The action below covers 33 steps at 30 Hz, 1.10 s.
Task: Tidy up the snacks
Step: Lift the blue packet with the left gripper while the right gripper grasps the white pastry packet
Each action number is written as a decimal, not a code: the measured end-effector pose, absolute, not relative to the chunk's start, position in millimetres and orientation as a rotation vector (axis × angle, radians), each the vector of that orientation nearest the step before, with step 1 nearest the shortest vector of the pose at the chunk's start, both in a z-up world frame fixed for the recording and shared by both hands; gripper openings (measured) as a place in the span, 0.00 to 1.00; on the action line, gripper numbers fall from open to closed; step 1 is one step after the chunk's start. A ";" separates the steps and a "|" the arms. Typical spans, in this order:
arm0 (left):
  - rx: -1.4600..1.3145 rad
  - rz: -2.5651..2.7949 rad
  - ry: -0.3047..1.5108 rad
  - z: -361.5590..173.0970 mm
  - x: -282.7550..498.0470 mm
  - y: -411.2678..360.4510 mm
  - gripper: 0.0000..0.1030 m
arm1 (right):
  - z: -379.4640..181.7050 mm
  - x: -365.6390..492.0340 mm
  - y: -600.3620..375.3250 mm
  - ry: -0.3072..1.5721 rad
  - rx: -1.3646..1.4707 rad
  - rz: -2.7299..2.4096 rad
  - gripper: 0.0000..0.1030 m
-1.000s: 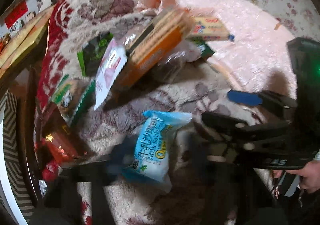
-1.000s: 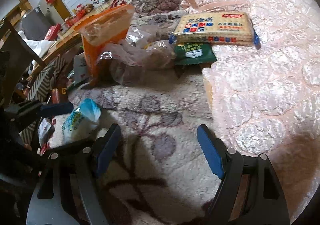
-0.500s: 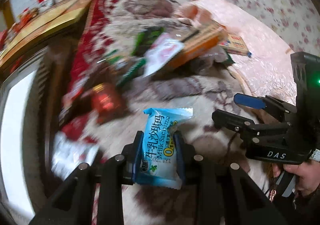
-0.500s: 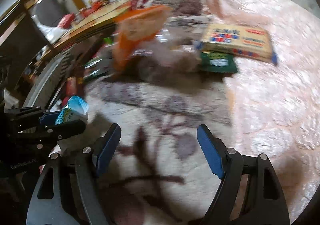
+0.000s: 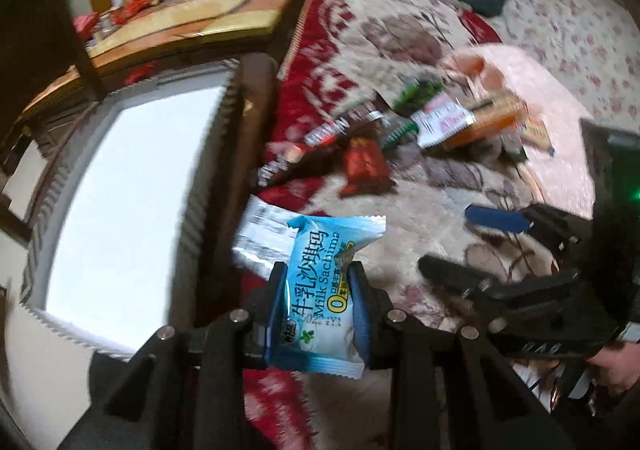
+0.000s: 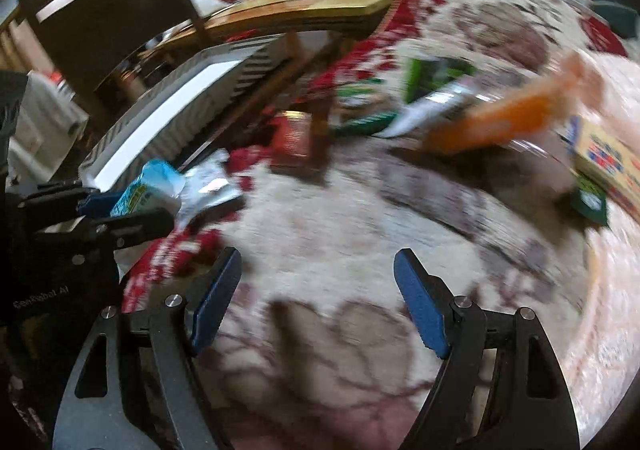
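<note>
The left claw grips the blue packet by its sides, label up, held over the blanket's edge near the white bin, probably its goal. In the right view, the right claw hangs open and empty, free for the pile.

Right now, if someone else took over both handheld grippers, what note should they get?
Left gripper: shut on the light-blue Milk Sachima snack packet, lifted off the blanket beside the white bin.
Right gripper: open, nothing between its pads, over the floral plush blanket.
Done: one packet picked up.
Left: place it. The silver packet, red packet, orange biscuit pack and yellow cracker box lie unsorted on the bed.
</note>
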<state>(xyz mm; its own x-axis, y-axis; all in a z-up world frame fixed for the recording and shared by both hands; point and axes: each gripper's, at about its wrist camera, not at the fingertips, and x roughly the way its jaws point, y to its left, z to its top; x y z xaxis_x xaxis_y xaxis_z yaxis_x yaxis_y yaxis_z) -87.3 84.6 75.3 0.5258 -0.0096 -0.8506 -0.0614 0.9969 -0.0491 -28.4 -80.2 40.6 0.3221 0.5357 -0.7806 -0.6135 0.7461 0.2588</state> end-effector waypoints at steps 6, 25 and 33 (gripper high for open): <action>-0.140 0.114 0.972 92.9 -102.5 119.9 0.31 | 46.1 -35.3 -32.1 0.982 -0.214 0.878 0.77; -0.259 0.215 0.950 91.2 -114.2 169.9 0.31 | 19.3 -14.9 72.6 1.065 -0.511 0.984 0.56; -0.256 0.227 0.934 93.8 -112.7 170.3 0.31 | 34.1 -12.3 35.4 1.058 -0.417 0.957 0.50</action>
